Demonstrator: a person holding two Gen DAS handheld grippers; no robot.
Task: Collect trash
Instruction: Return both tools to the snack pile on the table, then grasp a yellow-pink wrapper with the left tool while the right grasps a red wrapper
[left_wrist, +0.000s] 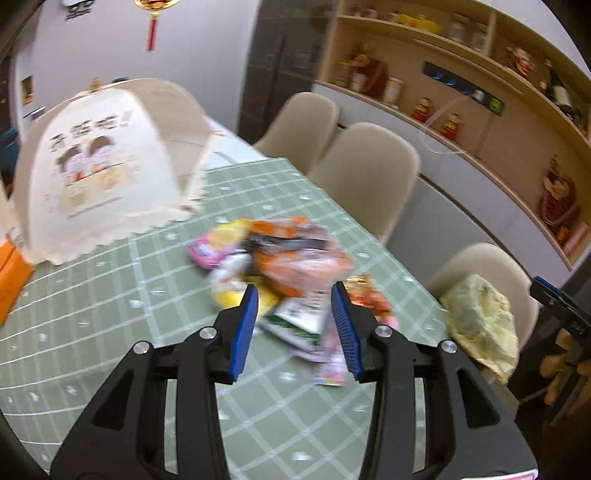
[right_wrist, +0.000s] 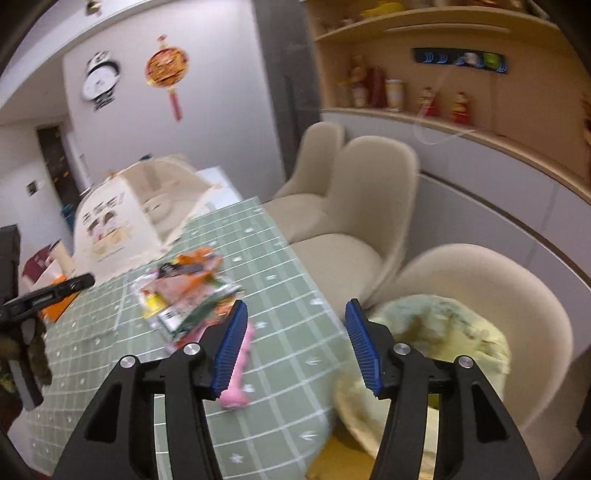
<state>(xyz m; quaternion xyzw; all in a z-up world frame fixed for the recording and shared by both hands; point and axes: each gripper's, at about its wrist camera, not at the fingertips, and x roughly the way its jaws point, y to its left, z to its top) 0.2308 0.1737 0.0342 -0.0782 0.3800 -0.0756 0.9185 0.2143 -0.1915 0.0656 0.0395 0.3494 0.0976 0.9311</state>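
A pile of snack wrappers (left_wrist: 284, 266), orange, yellow, pink and green-white, lies on the green checked tablecloth (left_wrist: 110, 295). My left gripper (left_wrist: 295, 295) is open and empty, hovering just above the near side of the pile. In the right wrist view the same pile (right_wrist: 188, 288) lies left of my right gripper (right_wrist: 295, 308), which is open and empty over the table's right edge. A pink wrapper (right_wrist: 240, 373) lies by its left finger. The left gripper's tip (right_wrist: 55, 291) shows at the far left. Both views are blurred.
A cream mesh food cover (left_wrist: 99, 166) stands on the far end of the table. Three beige chairs (left_wrist: 369, 173) line the right side; the nearest one holds a yellow-green cushion (right_wrist: 443, 332). An orange box (left_wrist: 11, 280) sits at the left edge. Shelves with jars run behind.
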